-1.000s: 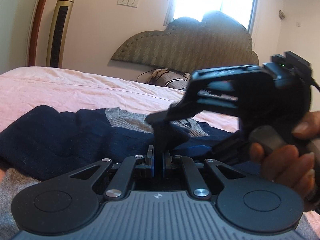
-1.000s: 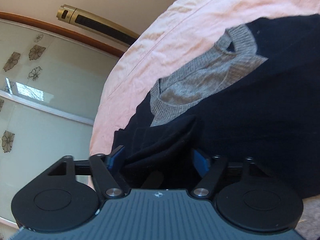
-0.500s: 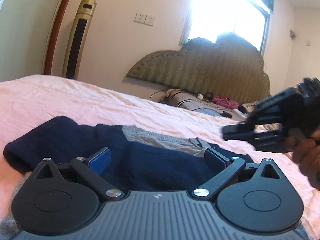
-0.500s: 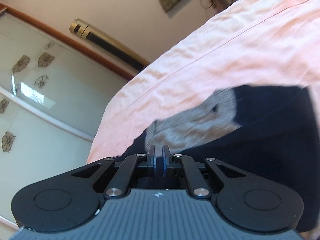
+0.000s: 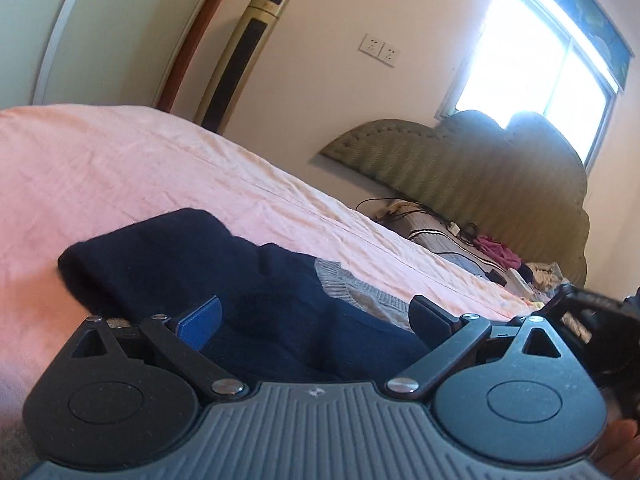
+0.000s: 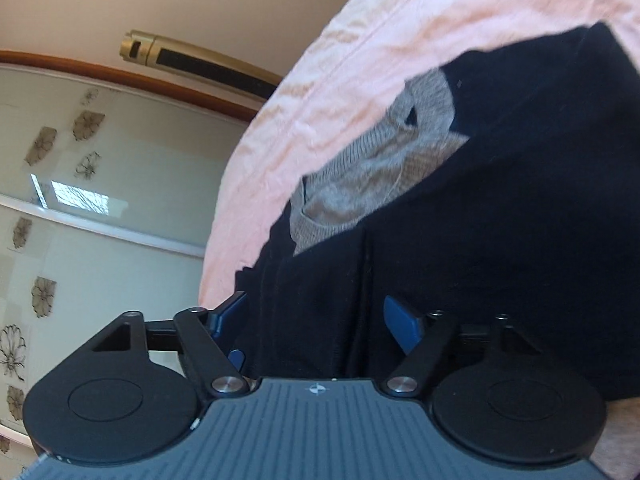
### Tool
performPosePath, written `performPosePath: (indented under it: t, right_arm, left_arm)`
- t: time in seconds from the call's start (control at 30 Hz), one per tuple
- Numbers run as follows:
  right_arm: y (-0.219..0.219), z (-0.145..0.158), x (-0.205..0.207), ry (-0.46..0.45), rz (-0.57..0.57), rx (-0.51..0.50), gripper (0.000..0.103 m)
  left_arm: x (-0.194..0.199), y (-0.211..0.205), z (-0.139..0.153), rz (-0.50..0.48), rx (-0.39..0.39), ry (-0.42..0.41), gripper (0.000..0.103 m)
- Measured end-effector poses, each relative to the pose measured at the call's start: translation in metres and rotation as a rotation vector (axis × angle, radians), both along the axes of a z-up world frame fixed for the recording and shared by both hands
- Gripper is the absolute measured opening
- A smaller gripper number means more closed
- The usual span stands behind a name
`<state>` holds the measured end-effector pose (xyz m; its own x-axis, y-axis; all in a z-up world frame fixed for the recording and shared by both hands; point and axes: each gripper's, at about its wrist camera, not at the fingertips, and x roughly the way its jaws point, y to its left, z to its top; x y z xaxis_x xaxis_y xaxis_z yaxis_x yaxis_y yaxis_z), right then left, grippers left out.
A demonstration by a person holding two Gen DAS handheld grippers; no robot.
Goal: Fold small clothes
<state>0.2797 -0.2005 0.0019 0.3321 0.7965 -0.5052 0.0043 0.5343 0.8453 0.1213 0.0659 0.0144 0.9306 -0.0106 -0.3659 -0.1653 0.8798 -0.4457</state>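
Observation:
A navy sweater (image 5: 180, 256) with a grey knit collar (image 5: 348, 284) lies on the pink bed sheet (image 5: 120, 168). My left gripper (image 5: 316, 320) stands open low over the sweater's body, and its pads touch no cloth. In the right wrist view the same sweater (image 6: 500, 208) fills the right side, its grey collar (image 6: 372, 176) facing the sheet. The jaws of my right gripper (image 6: 316, 320) are opening, with a ridge of navy fabric between them that the pads do not press. At the right edge of the left wrist view, the right gripper (image 5: 580, 312) shows as a dark blur.
A gold tower fan (image 5: 244, 52) stands by the wall beyond the bed. A padded headboard (image 5: 480, 168) and a cluttered spot with cables and cloths (image 5: 480, 248) lie at the far right. Glass wardrobe doors (image 6: 80, 200) with flower prints stand past the bed's edge.
My left gripper went from shut to wide open and rolled. My right gripper let the fold go, shut empty, then opened again over the sweater's edge, and drew off to the right.

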Motion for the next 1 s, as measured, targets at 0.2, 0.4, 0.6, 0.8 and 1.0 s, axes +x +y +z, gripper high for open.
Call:
performPosePath:
  t: [0.2, 0.4, 0.6, 0.8, 1.0]
  right_arm:
    - [0.031, 0.003, 0.002, -0.069, 0.041, -0.139, 0.037]
    - [0.021, 0.033, -0.001, -0.185, 0.074, -0.134, 0.014]
    - [-0.049, 0.064, 0.002, -0.245, -0.016, -0.167, 0.014]
    - [-0.107, 0.041, -0.002, -0.171, -0.123, -0.253, 0.014]
    - [-0.106, 0.008, -0.008, -0.124, -0.132, -0.272, 0.014]
  left_arm:
    - [-0.001, -0.004, 0.001, -0.014, 0.025, -0.014, 0.101]
    - [-0.001, -0.004, 0.000, -0.014, 0.020, -0.014, 0.101]
    - [-0.001, -0.003, -0.001, -0.017, 0.017, -0.018, 0.101]
    - [0.000, -0.003, -0.001, -0.027, 0.018, -0.013, 0.101]
    - [0.001, -0.005, -0.001, -0.025, 0.032, 0.003, 0.101]
